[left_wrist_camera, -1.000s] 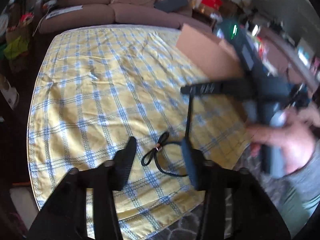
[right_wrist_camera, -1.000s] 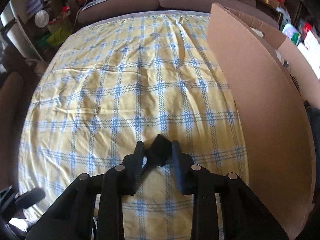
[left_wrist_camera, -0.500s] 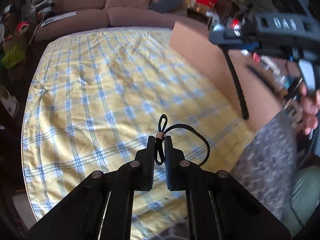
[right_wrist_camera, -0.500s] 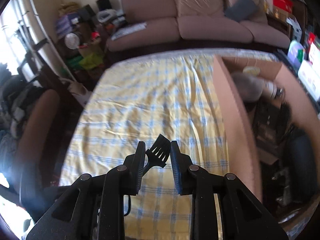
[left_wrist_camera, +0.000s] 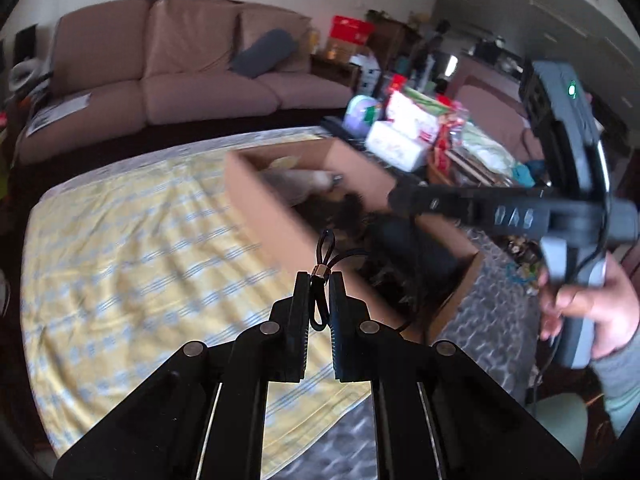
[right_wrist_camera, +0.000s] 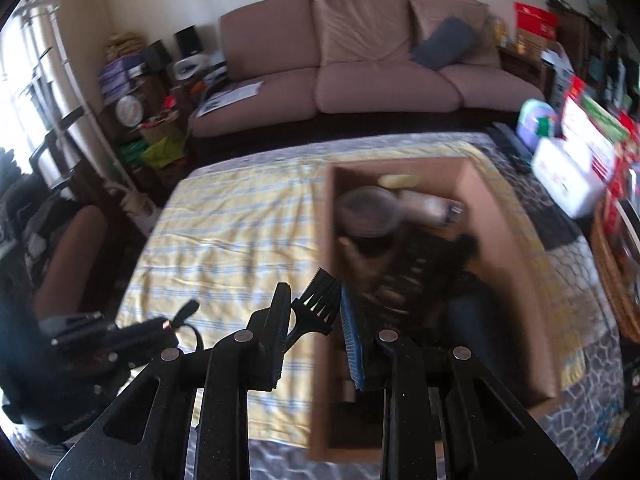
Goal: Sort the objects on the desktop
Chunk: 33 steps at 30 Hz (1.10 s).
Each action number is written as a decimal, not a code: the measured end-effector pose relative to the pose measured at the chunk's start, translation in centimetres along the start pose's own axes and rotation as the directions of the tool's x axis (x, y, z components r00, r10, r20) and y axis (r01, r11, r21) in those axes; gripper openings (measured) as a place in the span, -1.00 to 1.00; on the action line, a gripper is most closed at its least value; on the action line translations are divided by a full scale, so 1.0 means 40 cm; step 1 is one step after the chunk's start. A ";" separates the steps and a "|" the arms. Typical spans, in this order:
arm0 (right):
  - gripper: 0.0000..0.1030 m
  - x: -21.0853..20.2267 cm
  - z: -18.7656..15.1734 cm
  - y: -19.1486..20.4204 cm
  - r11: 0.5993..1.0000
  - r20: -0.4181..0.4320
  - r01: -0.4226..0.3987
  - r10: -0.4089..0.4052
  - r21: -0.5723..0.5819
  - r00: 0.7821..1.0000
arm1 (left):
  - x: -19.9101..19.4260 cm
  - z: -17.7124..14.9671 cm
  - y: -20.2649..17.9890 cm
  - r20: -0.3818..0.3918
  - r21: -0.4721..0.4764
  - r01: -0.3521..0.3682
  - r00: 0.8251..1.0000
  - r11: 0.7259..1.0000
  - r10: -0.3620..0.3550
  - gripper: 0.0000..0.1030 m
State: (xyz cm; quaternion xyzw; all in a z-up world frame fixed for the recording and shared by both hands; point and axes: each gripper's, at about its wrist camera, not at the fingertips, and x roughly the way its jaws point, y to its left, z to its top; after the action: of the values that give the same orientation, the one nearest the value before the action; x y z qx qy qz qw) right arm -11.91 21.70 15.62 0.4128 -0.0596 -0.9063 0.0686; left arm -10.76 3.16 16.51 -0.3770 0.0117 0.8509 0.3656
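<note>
My left gripper (left_wrist_camera: 319,280) is shut on a black looped cord (left_wrist_camera: 325,258) with a small metal clasp, held in the air at the near wall of the cardboard box (left_wrist_camera: 260,200). My right gripper (right_wrist_camera: 314,300) is shut on a small black brush (right_wrist_camera: 318,300), its bristles pointing forward, held above the left wall of the box (right_wrist_camera: 326,240). The box holds several dark items and a grey bowl (right_wrist_camera: 368,212). The right gripper also shows in the left wrist view (left_wrist_camera: 404,196), and the left gripper in the right wrist view (right_wrist_camera: 176,322).
A yellow and blue checked cloth (right_wrist_camera: 240,232) covers the table. A brown sofa (right_wrist_camera: 360,60) stands behind it. White packages and clutter (right_wrist_camera: 568,176) lie right of the box. A wicker basket (right_wrist_camera: 612,280) is at the far right.
My left gripper closed on the cord and lifted it off the cloth toward the box. My right gripper rose with the brush and moved over the box.
</note>
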 end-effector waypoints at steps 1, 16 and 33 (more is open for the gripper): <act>-0.52 -0.003 -0.006 -0.027 1.000 -0.003 0.009 -0.009 0.010 1.000 | 0.022 0.016 -0.026 -0.007 0.008 0.006 1.000 1.000 -0.006 -0.84; -0.37 0.118 -0.045 -0.254 0.995 -0.084 0.086 -0.081 0.052 0.993 | 0.305 0.051 -0.158 -0.110 0.027 -0.071 0.991 0.997 0.074 -0.55; 0.57 0.021 -0.084 -0.240 0.989 0.014 0.033 -0.036 0.145 0.999 | 0.063 -0.002 -0.012 0.025 -0.149 -0.127 0.991 0.981 0.132 0.99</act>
State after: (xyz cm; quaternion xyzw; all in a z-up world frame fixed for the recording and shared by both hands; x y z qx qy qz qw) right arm -10.61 30.83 11.23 0.4101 -0.1186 -0.9040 0.0222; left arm -11.52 5.04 14.95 -0.3867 -0.0328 0.8777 0.2811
